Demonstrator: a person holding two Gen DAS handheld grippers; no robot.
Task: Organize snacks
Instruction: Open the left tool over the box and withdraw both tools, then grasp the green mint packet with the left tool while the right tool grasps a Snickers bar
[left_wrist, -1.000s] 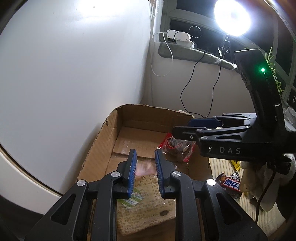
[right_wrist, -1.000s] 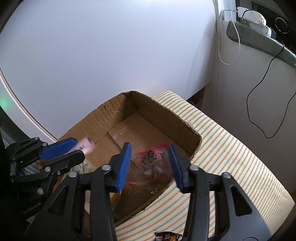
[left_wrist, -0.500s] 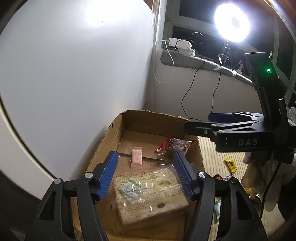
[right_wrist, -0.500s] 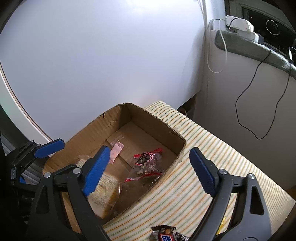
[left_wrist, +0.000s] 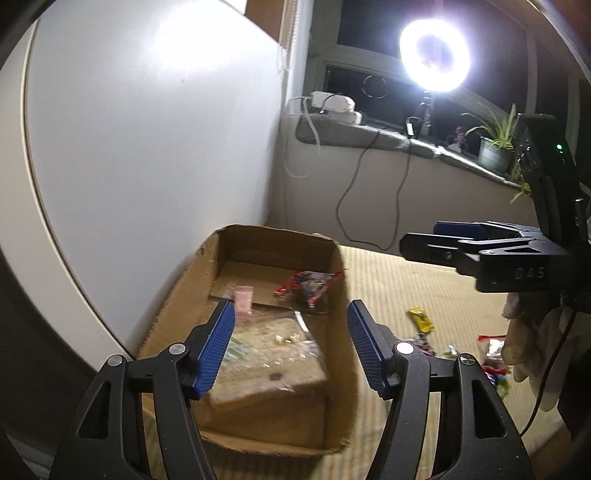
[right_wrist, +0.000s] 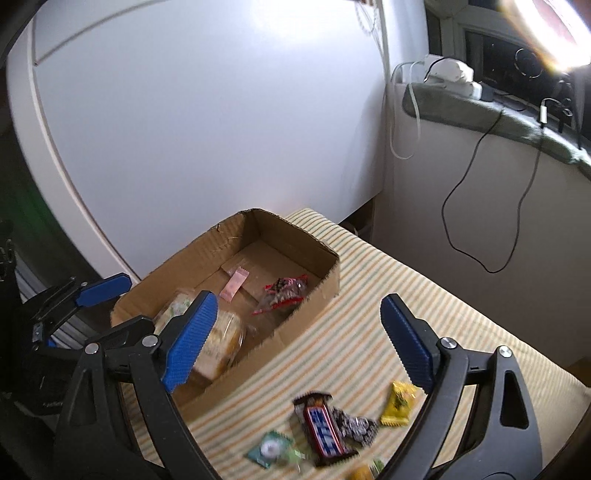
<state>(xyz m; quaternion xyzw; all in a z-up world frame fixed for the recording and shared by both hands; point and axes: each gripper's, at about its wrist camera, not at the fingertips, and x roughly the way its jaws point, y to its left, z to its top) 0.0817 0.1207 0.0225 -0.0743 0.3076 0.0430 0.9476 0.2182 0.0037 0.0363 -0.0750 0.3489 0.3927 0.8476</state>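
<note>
A cardboard box (left_wrist: 340, 280) (right_wrist: 325, 280) stands on a striped cloth. In it lie a wrapped bread pack (left_wrist: 273, 354) (right_wrist: 218, 347), a pink sachet (left_wrist: 243, 301) (right_wrist: 234, 284) and a clear bag with red print (left_wrist: 308, 286) (right_wrist: 282, 293). My left gripper (left_wrist: 291, 347) is open and empty above the box's near end. My right gripper (right_wrist: 299, 343) is open and empty above the cloth beside the box. On the cloth lie a Snickers bar (right_wrist: 323, 428), a yellow packet (right_wrist: 400, 402) (left_wrist: 419, 317), a dark wrapped sweet (right_wrist: 356, 426) and a green packet (right_wrist: 271, 448).
A white wall panel (left_wrist: 147, 147) stands just behind the box. A window ledge (left_wrist: 388, 138) with a power strip, hanging cables and a bright ring light (left_wrist: 436, 55) is at the back. More wrappers (left_wrist: 493, 347) lie at the right of the cloth.
Both grippers opened and let their snacks fall into the box: the left the pink sachet, the right the clear red bag. Both then drew back and up from the box.
</note>
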